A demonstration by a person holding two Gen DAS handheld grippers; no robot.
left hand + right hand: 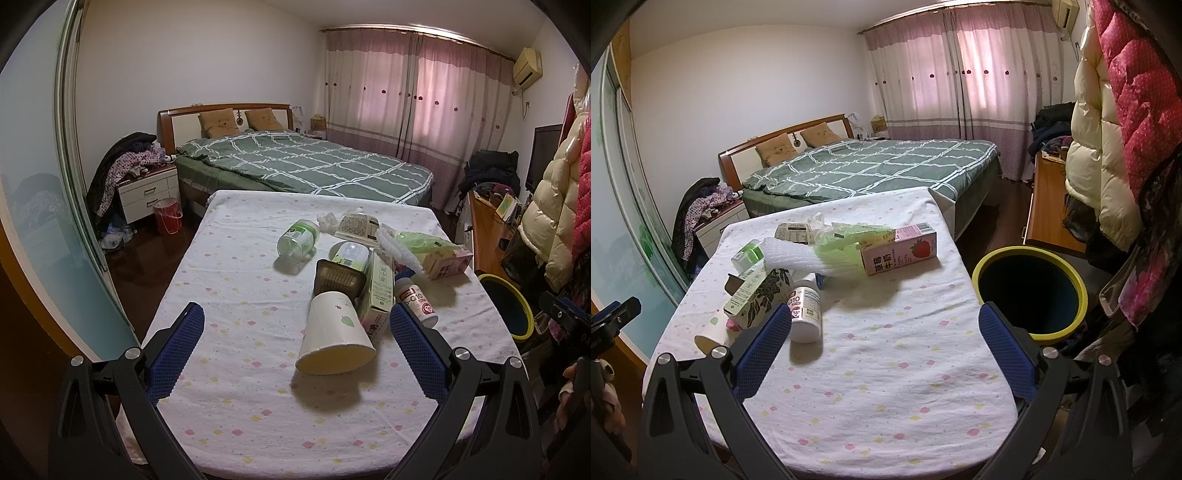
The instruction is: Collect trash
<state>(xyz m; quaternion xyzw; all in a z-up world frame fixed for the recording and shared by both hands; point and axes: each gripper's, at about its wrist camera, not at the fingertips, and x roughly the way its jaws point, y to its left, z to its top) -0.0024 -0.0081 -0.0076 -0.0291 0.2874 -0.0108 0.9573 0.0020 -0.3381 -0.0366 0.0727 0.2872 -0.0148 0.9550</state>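
Trash lies in a heap on the cloth-covered table (pixel 236 398). A white paper cup (pixel 334 334) lies on its side nearest my left gripper (pixel 293 321), which is open with the cup between its fingers but untouched. Behind the cup are a brown plastic tray (pixel 338 280), a tall carton (pixel 378 295), a white pill bottle (pixel 415 301) and a green-capped bottle (pixel 297 238). My right gripper (pixel 884 325) is open above the table (pixel 886 387), empty. The pill bottle (pixel 805 312) lies by its left finger. A pink strawberry milk carton (pixel 899 253) and white foam netting (pixel 798 254) lie further back.
A dark bin with a yellow rim (pixel 1030 291) stands on the floor at the table's right edge. A bed (pixel 303 162) lies beyond the table, a nightstand (pixel 147 194) and a red pail (pixel 168 214) to its left. Jackets (pixel 1115 122) hang at right by a wooden desk (pixel 1049 206).
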